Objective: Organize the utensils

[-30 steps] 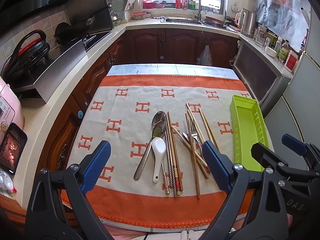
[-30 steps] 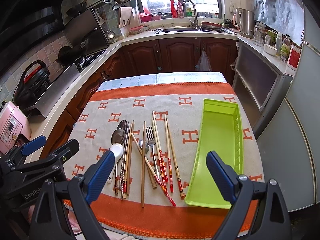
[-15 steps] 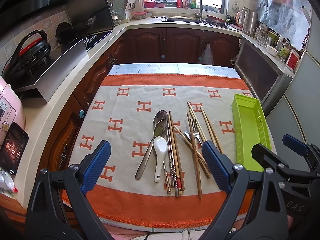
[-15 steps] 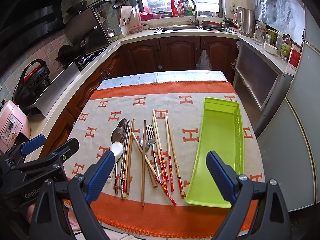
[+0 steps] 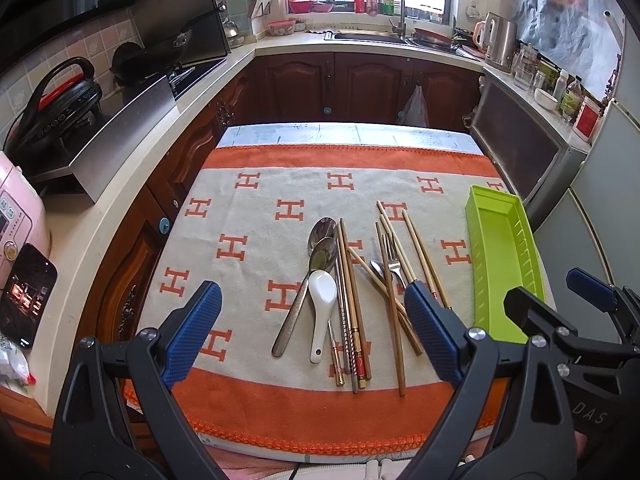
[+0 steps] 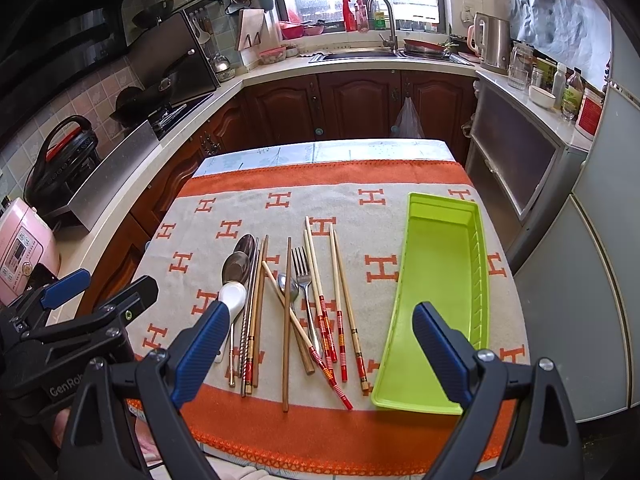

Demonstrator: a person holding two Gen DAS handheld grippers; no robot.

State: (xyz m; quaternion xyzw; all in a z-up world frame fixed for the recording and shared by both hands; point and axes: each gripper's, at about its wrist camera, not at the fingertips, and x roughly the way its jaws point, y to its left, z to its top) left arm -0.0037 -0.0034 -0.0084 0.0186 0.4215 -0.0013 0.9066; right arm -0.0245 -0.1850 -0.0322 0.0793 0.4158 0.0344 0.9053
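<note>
A: Against the pictures of a second before, almost nothing had changed for us: the utensils lay exactly where they had been, and only the left view had crept a touch nearer. We judged the sorting not yet begun.

B: Going left to right across the worktop (image 6: 400, 152), we had the two metal spoons (image 5: 320, 240) and the white spoon (image 5: 322, 300) left of centre, the dark chopsticks (image 5: 352, 304) just beside them, then the fork (image 6: 303, 276) lying among crossed wooden and red-banded chopsticks (image 6: 326, 320), and the green tray (image 6: 436, 280) along the right edge, with nothing in it.

A: Our left tongs (image 5: 312, 336) hung spread wide above the near edge, gripping nothing. Our right tongs (image 6: 320, 348) were equally wide apart and empty.

B: The right view showed us the tray's whole floor and the red bands on the chopsticks; in the left view our own finger hid those handles. The left view alone showed the phone (image 5: 26, 296) on the side counter.
</note>
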